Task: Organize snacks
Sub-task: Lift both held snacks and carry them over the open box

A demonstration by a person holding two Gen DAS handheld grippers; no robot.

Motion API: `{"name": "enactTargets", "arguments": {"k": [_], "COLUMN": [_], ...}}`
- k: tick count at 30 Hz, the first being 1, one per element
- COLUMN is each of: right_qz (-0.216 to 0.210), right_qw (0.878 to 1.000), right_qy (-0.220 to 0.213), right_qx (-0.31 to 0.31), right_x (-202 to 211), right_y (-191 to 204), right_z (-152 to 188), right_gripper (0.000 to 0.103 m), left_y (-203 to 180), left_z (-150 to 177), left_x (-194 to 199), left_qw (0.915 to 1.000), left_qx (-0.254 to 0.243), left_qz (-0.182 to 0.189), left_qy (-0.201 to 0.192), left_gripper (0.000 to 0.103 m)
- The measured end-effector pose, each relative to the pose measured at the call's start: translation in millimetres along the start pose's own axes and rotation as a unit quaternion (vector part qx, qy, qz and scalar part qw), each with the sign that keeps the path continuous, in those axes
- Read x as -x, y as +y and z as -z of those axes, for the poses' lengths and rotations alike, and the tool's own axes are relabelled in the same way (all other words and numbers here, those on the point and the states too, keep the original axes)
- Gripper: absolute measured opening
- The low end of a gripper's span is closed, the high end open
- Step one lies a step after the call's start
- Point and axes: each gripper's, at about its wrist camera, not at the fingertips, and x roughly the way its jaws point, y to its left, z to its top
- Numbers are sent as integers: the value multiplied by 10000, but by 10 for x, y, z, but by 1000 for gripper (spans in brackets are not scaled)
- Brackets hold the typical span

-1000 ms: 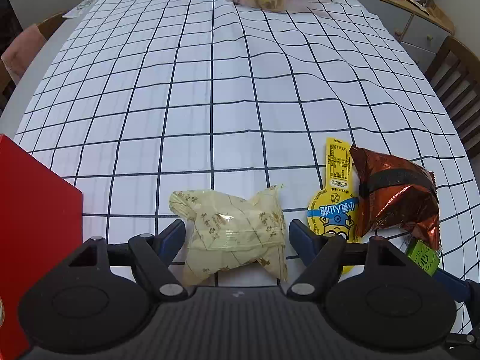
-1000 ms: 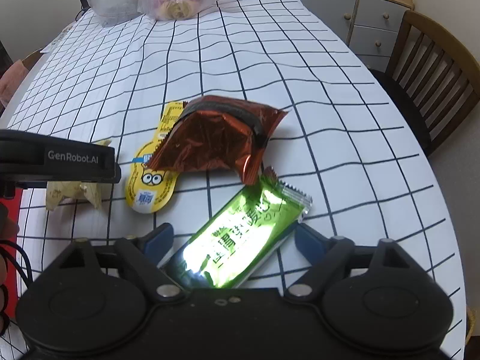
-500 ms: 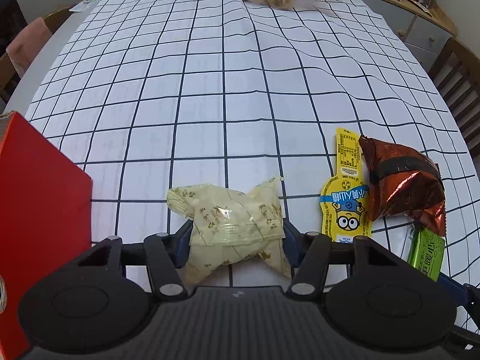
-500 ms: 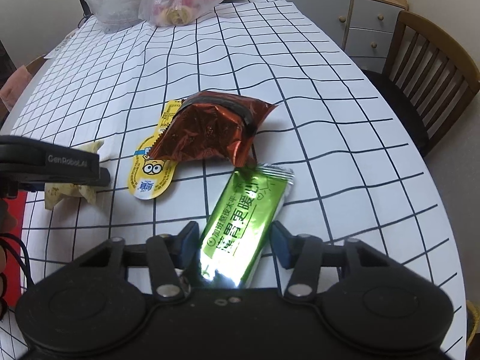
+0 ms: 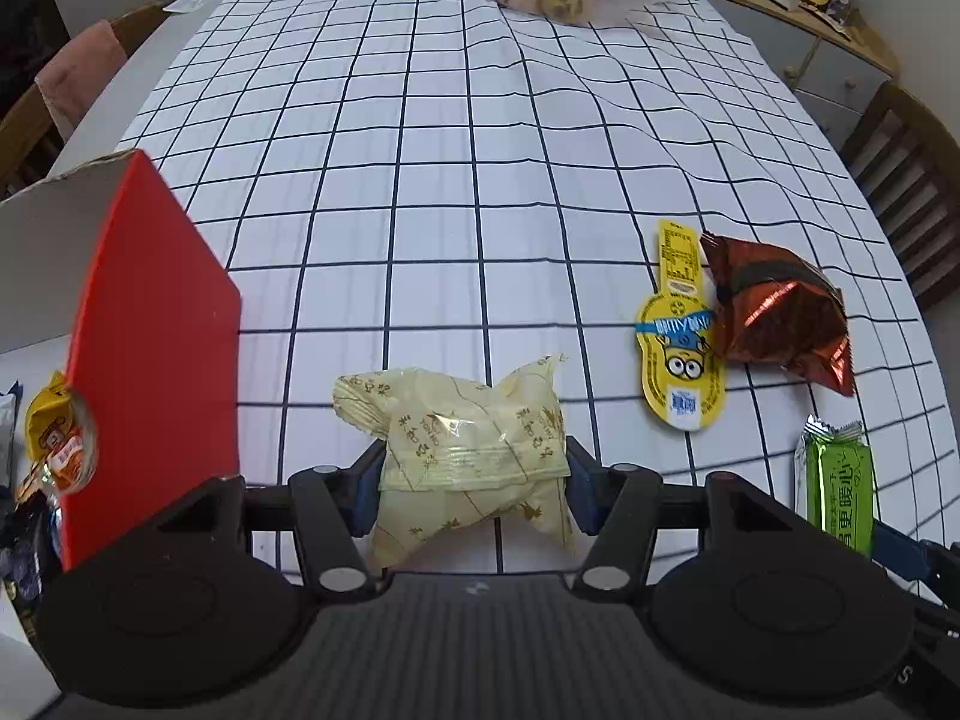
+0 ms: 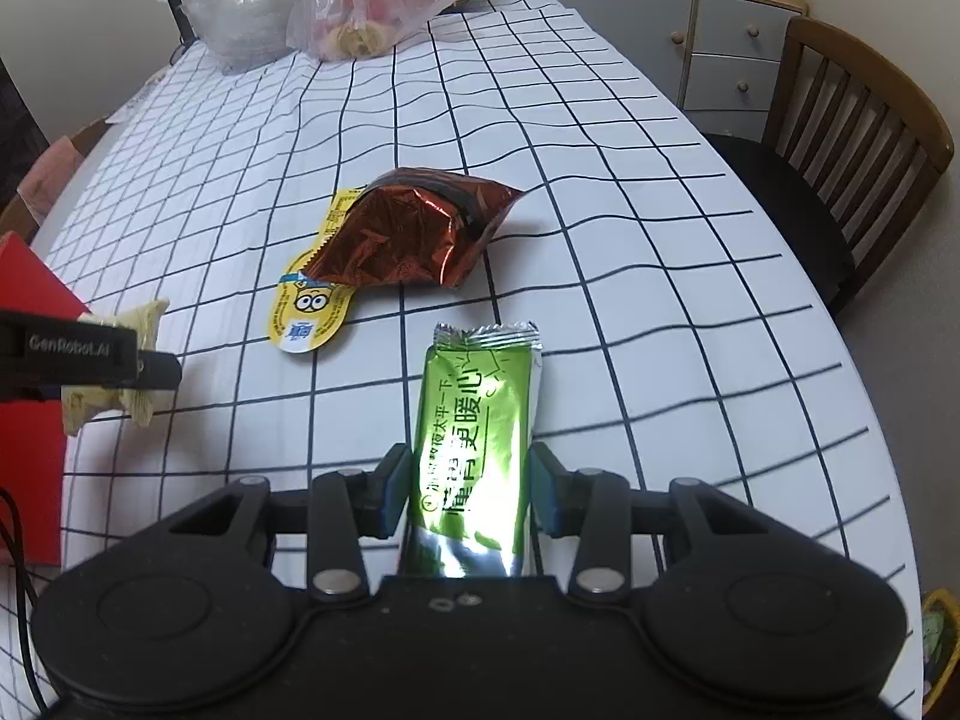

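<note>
My left gripper (image 5: 474, 480) is shut on a cream pastry packet (image 5: 468, 450), its blue pads pressing both sides. A red box (image 5: 156, 360) stands just to its left, with an orange snack (image 5: 54, 438) inside. My right gripper (image 6: 471, 492) is closing its jaws on a green snack bar (image 6: 474, 420), and the pads touch the bar's long edges. On the checked tablecloth (image 6: 600, 210) beyond lie a yellow cartoon packet (image 6: 306, 306) and a red-brown foil packet (image 6: 414, 234). The left gripper's black finger (image 6: 72, 354) and the cream packet (image 6: 138, 324) show at the left of the right wrist view.
Clear plastic bags (image 6: 360, 6) of food sit at the table's far end. A wooden chair (image 6: 858, 120) stands by the right edge and a grey drawer cabinet (image 6: 720, 30) behind it. The table's rounded right edge (image 6: 870, 420) is close to my right gripper.
Both grippers closed from wide open onto their packets. The green bar turned straight between the right fingers. Both views drew back and left, bringing more of the red box into view.
</note>
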Motion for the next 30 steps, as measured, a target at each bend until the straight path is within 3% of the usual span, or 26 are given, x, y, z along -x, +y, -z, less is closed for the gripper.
{"name": "enactTargets", "arguments": {"k": [17,30], "right_qz": [-726,-1242], "right_qw": [9964,9877], "right_qy": [-398,-649], "right_qx": [174,695], "right_x": [761,1036], "right_y": [306,1079], "right_z": [38,-121], "right_gripper": [40,40], "left_y": [135,736], "left_z": [299,310], "left_x": [812,1374], "left_qw": [9985,9973], "left_qx": [-188,-67], "left_qz": [381,254], "left_qy": [-339,-686], "left_gripper": [58,58]}}
